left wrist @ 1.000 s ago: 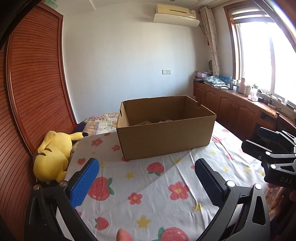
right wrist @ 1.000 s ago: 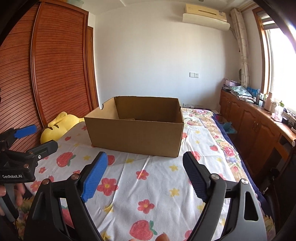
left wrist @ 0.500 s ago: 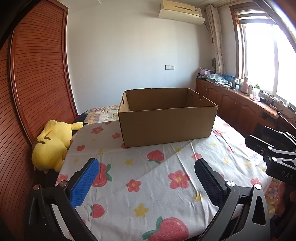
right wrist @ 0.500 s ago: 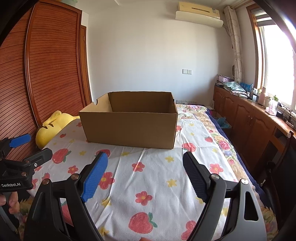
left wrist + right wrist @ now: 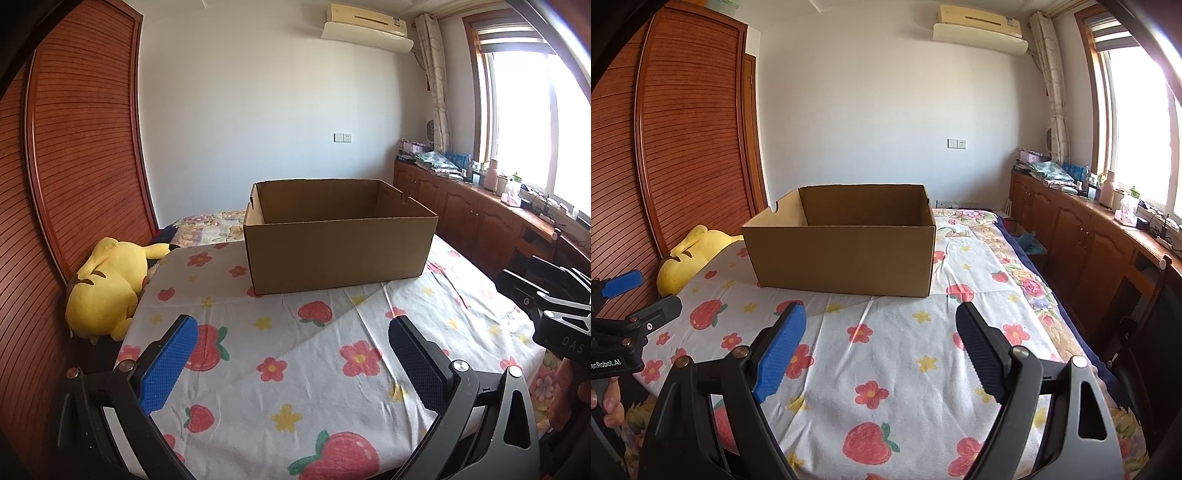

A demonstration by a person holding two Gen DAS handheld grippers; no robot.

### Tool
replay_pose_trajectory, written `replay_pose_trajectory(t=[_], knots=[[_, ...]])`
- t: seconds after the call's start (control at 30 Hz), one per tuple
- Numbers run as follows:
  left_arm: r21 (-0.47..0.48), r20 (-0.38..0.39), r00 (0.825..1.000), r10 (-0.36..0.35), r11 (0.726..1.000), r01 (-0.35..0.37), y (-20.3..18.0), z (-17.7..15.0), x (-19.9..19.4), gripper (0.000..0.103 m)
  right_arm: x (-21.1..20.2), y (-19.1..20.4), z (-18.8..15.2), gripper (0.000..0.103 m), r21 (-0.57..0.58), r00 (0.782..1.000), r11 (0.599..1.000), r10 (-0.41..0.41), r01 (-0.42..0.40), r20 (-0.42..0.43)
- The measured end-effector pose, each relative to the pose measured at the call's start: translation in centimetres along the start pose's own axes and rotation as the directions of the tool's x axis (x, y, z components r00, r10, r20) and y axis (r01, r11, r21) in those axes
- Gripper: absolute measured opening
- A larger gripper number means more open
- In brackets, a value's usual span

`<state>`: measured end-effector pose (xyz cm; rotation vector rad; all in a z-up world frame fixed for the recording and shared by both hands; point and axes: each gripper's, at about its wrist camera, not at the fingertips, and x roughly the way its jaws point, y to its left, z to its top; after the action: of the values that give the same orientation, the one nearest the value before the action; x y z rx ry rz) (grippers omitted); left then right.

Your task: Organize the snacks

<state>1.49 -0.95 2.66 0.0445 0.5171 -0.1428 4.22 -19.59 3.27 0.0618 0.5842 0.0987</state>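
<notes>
Jaws stand wide on both tools, with nothing between the pads and nothing touched. The left gripper (image 5: 291,354) hangs over the sheet (image 5: 332,369), its blue pad (image 5: 168,363) on one side and its dark pad (image 5: 415,363) on the other, well apart; only printed strawberries and flowers show in the gap. The right gripper (image 5: 881,349) is set the same way (blue pad left, dark pad right), also empty above the sheet (image 5: 886,369).

From the left wrist view the right gripper shows at the right edge, black, lettered "DAS"; from the right wrist view the left gripper (image 5: 641,295) shows at the left edge, its fingers parted, with a hand (image 5: 607,400) curled under its grip.

An open cardboard box (image 5: 338,236) sits on the sheet beyond both tools, apart from either, its top flaps gone or folded out of sight. From these low angles only its inner walls show, so its contents cannot be told. The box (image 5: 842,240) lies near the middle of the bed in the right wrist view. No snacks can be made out on the sheet.

A yellow plush (image 5: 105,291) lies at the bed's left edge against the wooden wardrobe (image 5: 66,166), well clear of the box. Cabinets (image 5: 1082,229) run under the window on the right.
</notes>
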Motion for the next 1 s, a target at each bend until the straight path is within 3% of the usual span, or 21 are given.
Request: replay_pose_trajectory(t=[1.0], knots=[[-0.007,0.0,1.0,-0.004,1.0,0.004,0.16,-0.05,-0.02,0.103,-0.04,-0.1,-0.22,0.084,0.005,1.0,1.0,-0.001,0.001,0.002]])
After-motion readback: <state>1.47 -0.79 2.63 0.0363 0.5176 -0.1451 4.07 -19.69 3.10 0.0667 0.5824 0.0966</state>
